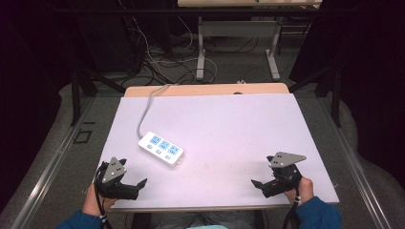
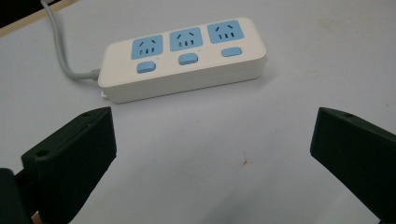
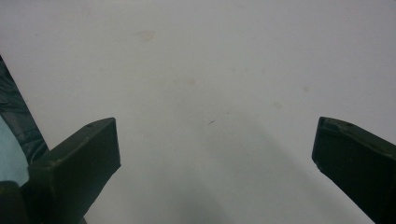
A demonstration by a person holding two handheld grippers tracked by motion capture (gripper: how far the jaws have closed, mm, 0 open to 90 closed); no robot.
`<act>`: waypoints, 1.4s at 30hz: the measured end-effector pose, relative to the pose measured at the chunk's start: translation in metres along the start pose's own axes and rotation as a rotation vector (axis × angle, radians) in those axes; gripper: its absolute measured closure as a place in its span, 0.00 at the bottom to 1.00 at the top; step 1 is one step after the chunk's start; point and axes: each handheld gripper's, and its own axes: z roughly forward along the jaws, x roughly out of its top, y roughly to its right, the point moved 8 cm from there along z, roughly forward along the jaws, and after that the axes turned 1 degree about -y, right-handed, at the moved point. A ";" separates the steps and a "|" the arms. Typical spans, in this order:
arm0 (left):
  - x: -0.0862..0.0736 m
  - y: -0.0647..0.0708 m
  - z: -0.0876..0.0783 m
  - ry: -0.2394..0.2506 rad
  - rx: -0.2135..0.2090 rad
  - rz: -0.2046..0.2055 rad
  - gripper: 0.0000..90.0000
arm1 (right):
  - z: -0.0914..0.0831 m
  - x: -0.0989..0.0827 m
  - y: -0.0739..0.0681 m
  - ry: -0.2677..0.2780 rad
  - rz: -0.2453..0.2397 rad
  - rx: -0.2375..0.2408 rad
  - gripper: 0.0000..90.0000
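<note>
A white power strip with three blue sockets and three blue buttons lies on the pale table, left of centre, its grey cable running to the far edge. My left gripper rests near the front left corner, open, nothing between its jaws. In the left gripper view the power strip lies just beyond the spread jaws, a short way off. My right gripper sits near the front right corner, open too. The right gripper has only bare table between its jaws.
The table's wooden far edge shows behind the pale sheet. Beyond it stand metal desk legs and tangled floor cables. Dark frame struts flank the table on both sides.
</note>
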 end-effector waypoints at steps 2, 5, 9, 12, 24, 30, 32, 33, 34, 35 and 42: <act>0.001 -0.001 -0.001 0.000 0.002 0.003 0.00 | 0.000 0.000 0.000 -0.003 0.006 0.000 0.00; 0.001 0.000 -0.002 -0.003 0.000 -0.002 0.00 | 0.000 0.000 0.000 -0.002 0.011 -0.004 0.01; 0.002 -0.001 -0.002 0.000 0.008 -0.005 0.00 | 0.000 -0.001 0.000 -0.007 0.015 -0.003 0.01; 0.003 -0.001 -0.003 -0.012 0.007 -0.008 0.00 | 0.000 -0.001 0.000 -0.008 0.014 -0.005 0.01; 0.007 -0.005 0.000 -0.034 0.031 -0.016 0.00 | 0.002 -0.001 0.002 -0.008 0.005 -0.006 0.02; 0.015 -0.008 0.002 -0.028 0.041 -0.016 0.00 | 0.002 -0.001 0.001 -0.013 0.018 -0.006 0.02; 0.017 -0.008 0.003 -0.024 0.042 -0.017 0.00 | 0.002 -0.001 0.001 -0.013 0.020 -0.007 0.02; 0.018 -0.008 0.003 -0.028 0.039 -0.019 0.00 | 0.002 -0.001 0.001 -0.013 0.020 -0.007 0.02; 0.020 -0.008 0.004 -0.023 0.039 -0.021 0.00 | 0.002 -0.001 0.001 -0.015 0.023 -0.007 0.02; 0.021 -0.008 0.006 -0.018 0.040 -0.020 0.00 | 0.002 -0.002 0.002 -0.019 0.007 -0.004 0.02; 0.029 -0.012 0.011 -0.015 0.041 -0.030 0.00 | 0.002 -0.002 0.002 -0.022 0.007 -0.002 0.02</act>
